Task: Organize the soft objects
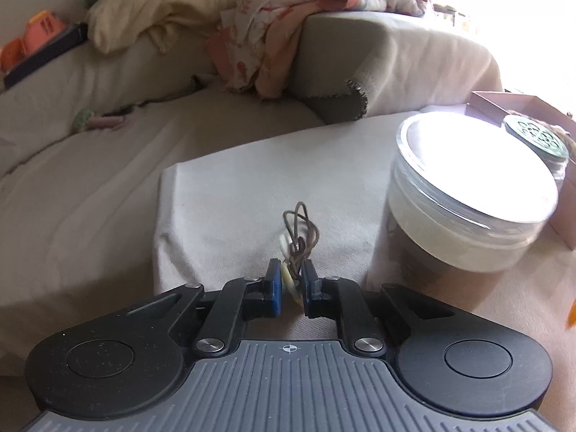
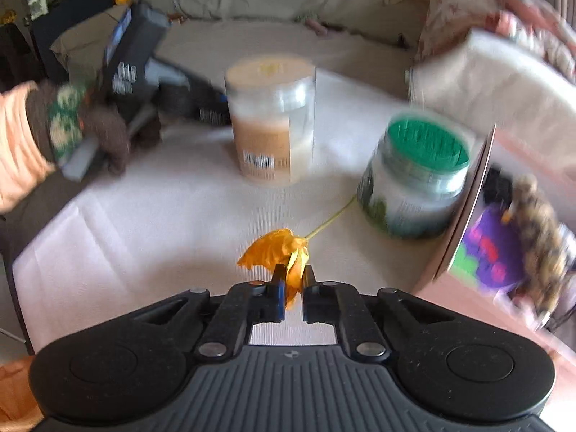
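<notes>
My left gripper (image 1: 291,275) is shut on a small cream item with a tangle of brown thread (image 1: 300,232), held over the white cloth (image 1: 230,208). My right gripper (image 2: 292,277) is shut on an orange fabric flower (image 2: 279,250) whose thin yellow stem trails toward the green-lidded jar (image 2: 414,183). The left hand in a patterned knit glove (image 2: 68,126) and its gripper show at the left of the blurred right wrist view.
A clear jar with a white lid (image 1: 468,194) stands right of the left gripper; it is the tan-labelled jar (image 2: 273,122) in the right wrist view. A cardboard box (image 2: 478,216) holds a purple item and a brown fuzzy toy. Blankets (image 1: 288,25) lie on the sofa.
</notes>
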`<state>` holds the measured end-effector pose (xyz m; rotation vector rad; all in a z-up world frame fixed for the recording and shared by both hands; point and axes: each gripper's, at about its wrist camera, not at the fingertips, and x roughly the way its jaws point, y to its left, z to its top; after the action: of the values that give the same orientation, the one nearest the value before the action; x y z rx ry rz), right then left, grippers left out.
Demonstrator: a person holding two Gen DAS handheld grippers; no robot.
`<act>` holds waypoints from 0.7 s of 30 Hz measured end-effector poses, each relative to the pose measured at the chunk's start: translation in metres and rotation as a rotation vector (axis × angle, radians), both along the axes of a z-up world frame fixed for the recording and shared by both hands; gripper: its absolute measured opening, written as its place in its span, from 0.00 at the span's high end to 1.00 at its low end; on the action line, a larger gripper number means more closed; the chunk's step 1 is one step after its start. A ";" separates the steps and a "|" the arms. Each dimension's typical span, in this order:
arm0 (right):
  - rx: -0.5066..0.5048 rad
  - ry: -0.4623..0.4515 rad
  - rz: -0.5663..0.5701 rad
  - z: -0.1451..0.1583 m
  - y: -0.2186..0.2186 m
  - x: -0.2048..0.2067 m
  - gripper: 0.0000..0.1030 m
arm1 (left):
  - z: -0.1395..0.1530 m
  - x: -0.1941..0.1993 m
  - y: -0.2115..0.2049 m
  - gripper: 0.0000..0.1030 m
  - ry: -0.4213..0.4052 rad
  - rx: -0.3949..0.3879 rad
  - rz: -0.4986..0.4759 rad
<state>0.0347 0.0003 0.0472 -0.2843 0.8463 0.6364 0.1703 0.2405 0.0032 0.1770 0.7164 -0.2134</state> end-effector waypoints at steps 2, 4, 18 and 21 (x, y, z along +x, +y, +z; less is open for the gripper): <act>0.007 -0.051 0.018 0.014 0.002 -0.001 0.94 | 0.001 -0.002 0.000 0.87 -0.003 -0.006 -0.007; 0.013 -0.099 0.027 0.029 0.003 -0.001 0.95 | 0.006 -0.004 0.001 0.87 -0.015 -0.016 -0.006; 0.143 -0.361 -0.127 0.170 -0.073 0.045 0.95 | 0.192 -0.016 -0.010 0.87 -0.317 -0.172 -0.002; 0.139 -0.406 -0.202 0.181 -0.115 0.044 0.95 | 0.210 -0.014 -0.050 0.87 -0.295 -0.295 -0.094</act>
<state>0.0786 -0.1144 0.2279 -0.1900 0.4317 0.4255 0.1561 0.1900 0.2134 -0.0407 0.3775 -0.3711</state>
